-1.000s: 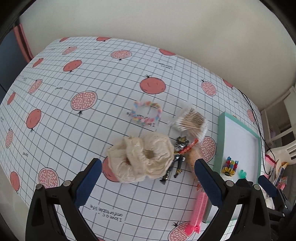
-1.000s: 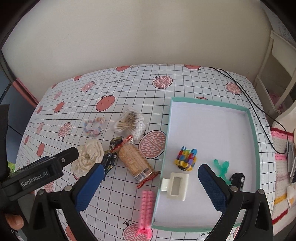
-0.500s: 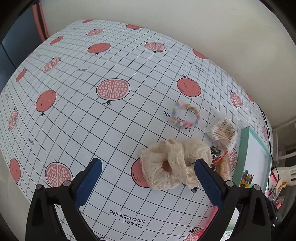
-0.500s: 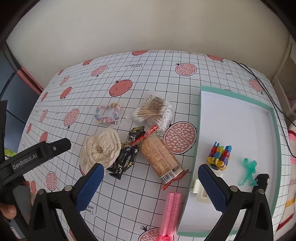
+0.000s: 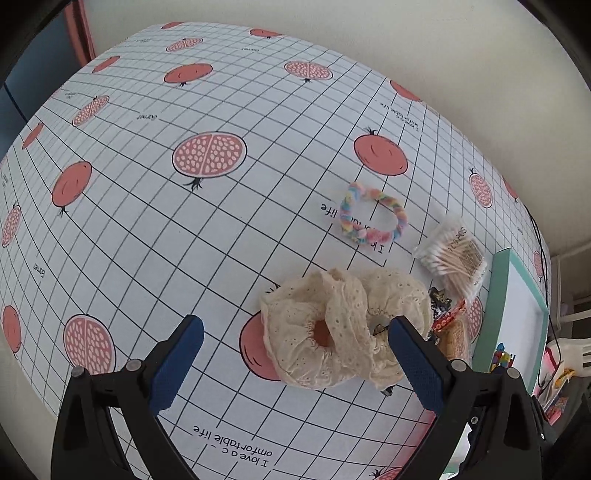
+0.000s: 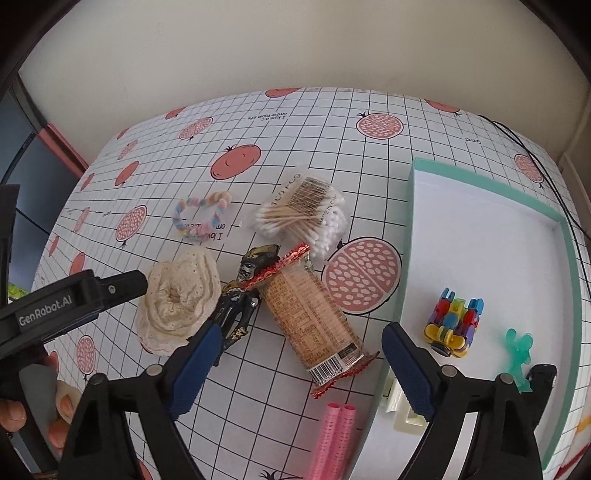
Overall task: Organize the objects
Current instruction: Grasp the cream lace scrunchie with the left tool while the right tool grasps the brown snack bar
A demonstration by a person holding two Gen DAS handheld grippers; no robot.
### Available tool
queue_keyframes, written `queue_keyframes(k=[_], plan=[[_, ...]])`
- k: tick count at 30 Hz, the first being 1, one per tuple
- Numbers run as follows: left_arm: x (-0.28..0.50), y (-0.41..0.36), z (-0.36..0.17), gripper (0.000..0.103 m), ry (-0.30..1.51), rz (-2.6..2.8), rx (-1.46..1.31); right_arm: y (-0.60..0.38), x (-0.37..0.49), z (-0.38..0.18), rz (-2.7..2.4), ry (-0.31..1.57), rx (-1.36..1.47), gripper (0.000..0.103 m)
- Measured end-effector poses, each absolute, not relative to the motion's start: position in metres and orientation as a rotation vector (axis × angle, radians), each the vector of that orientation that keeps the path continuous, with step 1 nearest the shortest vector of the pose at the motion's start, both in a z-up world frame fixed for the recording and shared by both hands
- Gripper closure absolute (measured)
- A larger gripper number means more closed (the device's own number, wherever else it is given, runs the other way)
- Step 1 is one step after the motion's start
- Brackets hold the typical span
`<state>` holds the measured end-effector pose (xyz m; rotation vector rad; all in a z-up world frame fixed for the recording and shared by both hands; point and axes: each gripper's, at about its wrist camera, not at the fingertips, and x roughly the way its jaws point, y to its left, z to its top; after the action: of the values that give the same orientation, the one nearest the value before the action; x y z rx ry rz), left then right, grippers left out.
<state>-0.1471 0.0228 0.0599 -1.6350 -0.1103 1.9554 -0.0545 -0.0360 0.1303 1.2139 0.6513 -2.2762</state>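
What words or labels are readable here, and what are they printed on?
"GenRobot.AI": on the side of the black left claw.
"I love a c... omfortable life": on the white grid tablecloth with pomegranates.
"MADE IN CHINA": seemingly, on the clear packet of cotton swabs; its other print is too blurred.
Orange snack packet: barcode digits and text too small to read.

Counter [image 6: 332, 122] covered by white grid-pattern cloth with pink pomegranate prints and small printed text. Plain cream wall [image 6: 295, 44] behind counter. Black cable [image 6: 532, 155] runs across counter's far right corner, past tray edge. Pink strip [image 5: 75, 31] and dark blue panel [image 5: 33, 74] beyond counter's far left side. White plastic chair [image 5: 576, 354], partly visible, at right edge of left wrist view.
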Motion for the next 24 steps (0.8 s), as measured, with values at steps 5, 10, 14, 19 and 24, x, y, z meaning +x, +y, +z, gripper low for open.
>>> queue_keyframes(k=[5,10,14,19,24], plan=[[-0.146,0.028,0.051,0.003,-0.094,1.956,-1.649,-0.036,-0.065,0.122,-2.263,0.65,1.233,0.021],[-0.144,0.036,0.045,0.005,-0.078,1.95,-1.655,-0.034,-0.072,0.112,-2.243,0.647,1.259,0.03],[-0.141,0.042,0.039,0.013,-0.06,1.932,-1.666,-0.033,-0.076,0.108,-2.225,0.642,1.266,0.039],[-0.138,0.049,0.034,0.017,-0.03,1.927,-1.668,-0.035,-0.078,0.1,-2.198,0.669,1.265,0.044],[-0.136,0.051,0.031,0.019,-0.015,1.929,-1.671,-0.037,-0.079,0.098,-2.188,0.674,1.258,0.045]])
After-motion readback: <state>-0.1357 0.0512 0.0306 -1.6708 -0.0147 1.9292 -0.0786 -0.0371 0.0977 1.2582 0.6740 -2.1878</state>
